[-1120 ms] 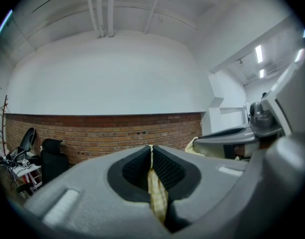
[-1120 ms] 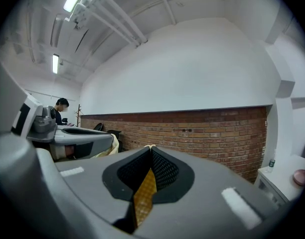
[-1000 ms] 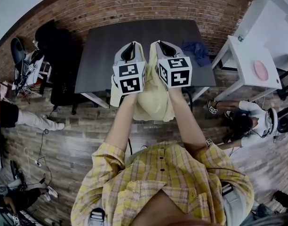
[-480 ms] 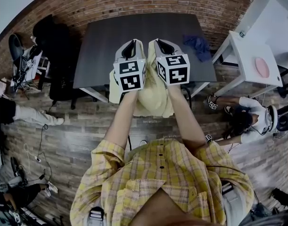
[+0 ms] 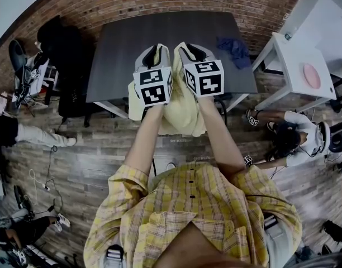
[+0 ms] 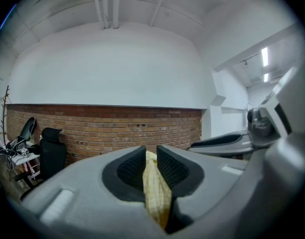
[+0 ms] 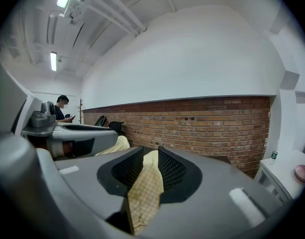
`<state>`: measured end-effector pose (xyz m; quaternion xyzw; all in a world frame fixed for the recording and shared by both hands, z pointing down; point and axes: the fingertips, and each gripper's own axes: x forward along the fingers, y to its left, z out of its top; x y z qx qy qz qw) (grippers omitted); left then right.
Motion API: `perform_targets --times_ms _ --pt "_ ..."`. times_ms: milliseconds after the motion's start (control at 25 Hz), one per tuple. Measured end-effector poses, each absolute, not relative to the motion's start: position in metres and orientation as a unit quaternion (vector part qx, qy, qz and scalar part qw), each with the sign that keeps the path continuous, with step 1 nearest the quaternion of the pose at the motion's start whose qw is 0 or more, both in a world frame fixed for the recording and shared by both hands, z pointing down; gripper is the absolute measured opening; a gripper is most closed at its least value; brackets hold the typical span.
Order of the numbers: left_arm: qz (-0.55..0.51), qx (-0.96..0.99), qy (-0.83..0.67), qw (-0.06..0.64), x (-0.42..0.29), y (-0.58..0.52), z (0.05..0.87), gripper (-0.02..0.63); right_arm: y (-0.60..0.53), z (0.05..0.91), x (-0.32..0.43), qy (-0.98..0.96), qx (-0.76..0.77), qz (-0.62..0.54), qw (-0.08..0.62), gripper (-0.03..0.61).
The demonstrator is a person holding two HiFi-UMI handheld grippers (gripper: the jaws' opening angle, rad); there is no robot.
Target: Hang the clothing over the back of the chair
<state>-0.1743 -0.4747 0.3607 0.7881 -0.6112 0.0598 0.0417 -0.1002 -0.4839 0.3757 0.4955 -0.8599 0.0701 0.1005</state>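
Draping the yellow garment (image 5: pixel 182 110), which hangs between your grippers at the near edge of the dark table (image 5: pixel 160 38), needs care: the jaws of your right gripper (image 5: pixel 195 51) are opening with cloth between them, so let the left gripper (image 5: pixel 151 54), clenched on the fabric, steady it over the chair back.

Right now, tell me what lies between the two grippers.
The yellow garment: in the head view a fold of it fills the gap between the left gripper and the right gripper, whose jaws are opening with the fabric between them.
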Motion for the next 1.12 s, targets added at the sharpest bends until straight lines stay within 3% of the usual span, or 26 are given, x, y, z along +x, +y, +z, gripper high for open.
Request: perform_targets --times_ms 160,600,1120 --pt "0.057 0.789 -0.611 0.042 -0.172 -0.473 0.36 0.077 -0.484 0.375 -0.095 -0.858 0.5 0.07 0.097 0.124" --pt "0.049 0.791 -0.609 0.037 -0.171 -0.461 0.351 0.077 -0.471 0.366 -0.096 -0.862 0.495 0.062 0.091 0.116" --pt "0.02 0.792 -0.61 0.023 -0.165 -0.427 0.326 0.052 -0.442 0.34 -0.085 -0.861 0.505 0.034 0.054 0.007"
